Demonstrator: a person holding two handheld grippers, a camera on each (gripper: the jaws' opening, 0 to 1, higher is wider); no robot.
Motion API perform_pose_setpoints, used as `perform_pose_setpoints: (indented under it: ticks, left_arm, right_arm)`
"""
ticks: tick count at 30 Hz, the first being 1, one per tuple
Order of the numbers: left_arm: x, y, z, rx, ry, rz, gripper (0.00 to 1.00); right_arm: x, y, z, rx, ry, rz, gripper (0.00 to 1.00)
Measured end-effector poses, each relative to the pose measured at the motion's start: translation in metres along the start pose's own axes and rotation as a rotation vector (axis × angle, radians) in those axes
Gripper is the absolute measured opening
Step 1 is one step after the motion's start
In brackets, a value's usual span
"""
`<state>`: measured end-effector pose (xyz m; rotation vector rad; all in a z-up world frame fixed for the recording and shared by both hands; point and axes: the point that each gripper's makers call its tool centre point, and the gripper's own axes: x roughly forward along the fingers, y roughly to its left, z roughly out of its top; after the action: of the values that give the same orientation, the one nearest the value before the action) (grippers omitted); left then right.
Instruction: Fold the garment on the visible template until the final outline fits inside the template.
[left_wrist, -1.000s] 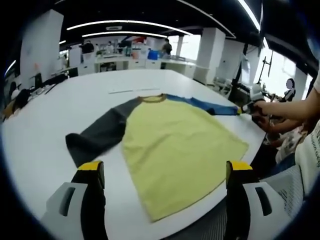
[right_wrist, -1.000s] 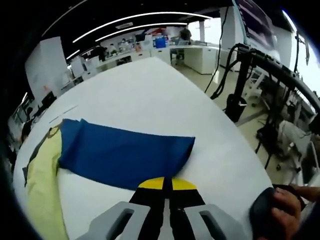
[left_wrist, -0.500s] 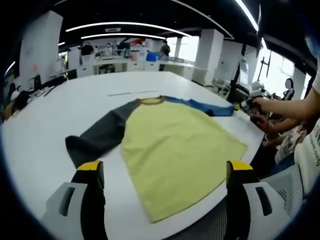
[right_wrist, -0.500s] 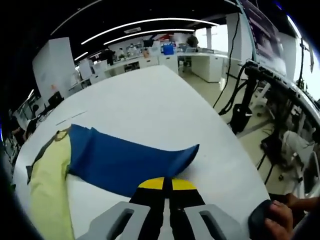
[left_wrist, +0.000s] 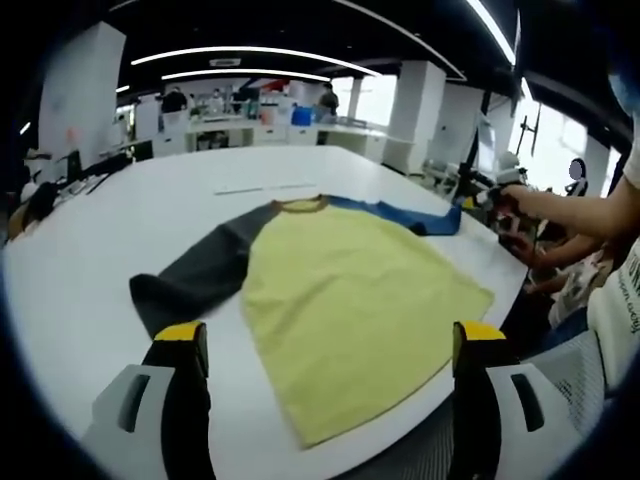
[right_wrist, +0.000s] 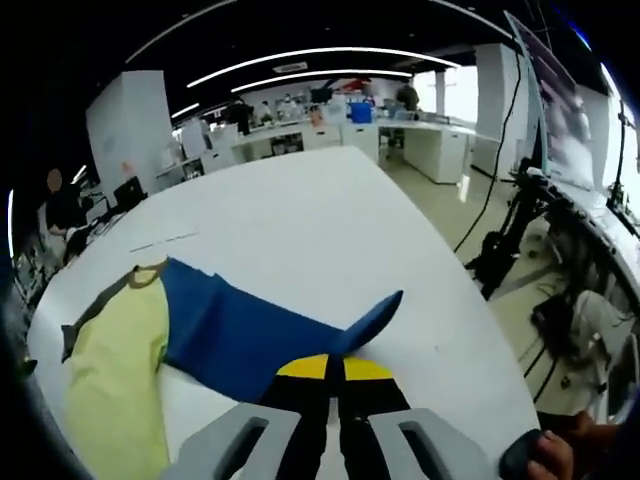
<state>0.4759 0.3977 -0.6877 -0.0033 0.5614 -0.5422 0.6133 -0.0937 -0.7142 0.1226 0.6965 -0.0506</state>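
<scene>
The right tongs (right_wrist: 334, 368) are pinched together on the cuff of the blue sleeve (right_wrist: 260, 330), and that cuff end curls up off the white worktop (right_wrist: 300, 220), so the sleeve is in the air at its tip while the rest of it lies flat back toward the shoulder. In the left gripper view those same tongs sit at the far side of the shirt, in the person's hand (left_wrist: 515, 215), right at the sleeve's end.

The left tongs (left_wrist: 330, 345) stand wide apart and hold nothing; they hang above the near hem of the garment (left_wrist: 350, 290). It lies spread on the worktop, yellow body face up, the dark grey sleeve (left_wrist: 195, 275) stretched out to one side, the blue one to the other.

I'd say this is the first fold: the blue sleeve being brought in over the yellow body. Next, the cuff wants carrying across onto the chest and laying flat without dragging the shoulder along. The grey sleeve would follow.

I can make out a thin line (left_wrist: 265, 185) on the worktop beyond the collar, but cannot tell whether it belongs to the template.
</scene>
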Motion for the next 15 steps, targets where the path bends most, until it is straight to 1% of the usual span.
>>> perform_pose_setpoints:
  ticks: [15]
  left_arm:
    - [-0.003,0.002,-0.001,-0.007,-0.003,-0.001,0.99]
  right_arm:
    - [0.006,0.037,0.024,-0.050,-0.023,0.070,0.00]
